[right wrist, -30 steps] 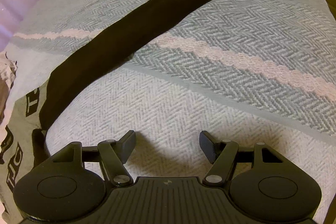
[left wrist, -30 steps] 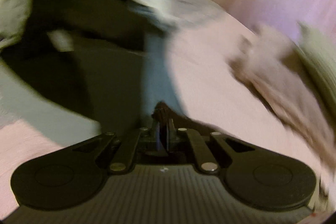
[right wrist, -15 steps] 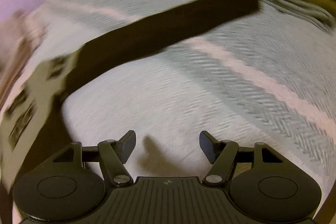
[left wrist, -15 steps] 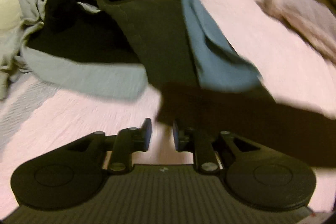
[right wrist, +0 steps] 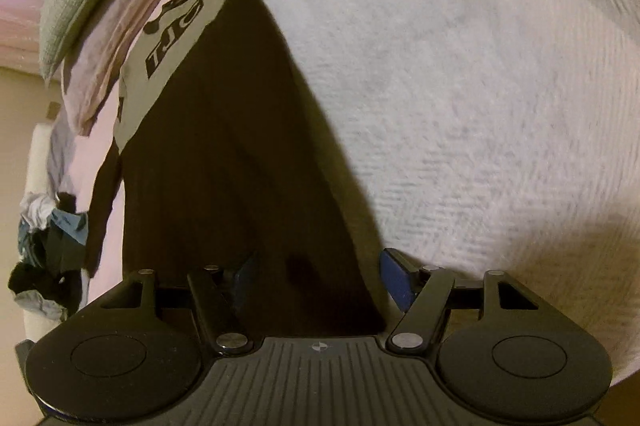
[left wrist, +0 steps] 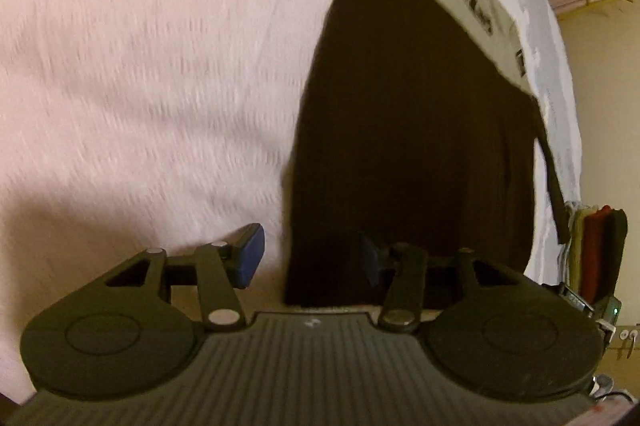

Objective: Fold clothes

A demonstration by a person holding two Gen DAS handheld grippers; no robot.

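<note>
Dark brown cloth [left wrist: 408,130] lies flat and smooth in a long strip on the bumpy white bedspread [right wrist: 480,98]. The left gripper [left wrist: 310,260] and right gripper [right wrist: 320,278] both hang over its near end, jaws spread wide.

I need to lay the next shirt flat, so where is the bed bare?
Bare bedspread lies right of the dark garment in the right wrist view. Crowded: the printed grey garment and piled clothes along the dark garment's far side.
</note>
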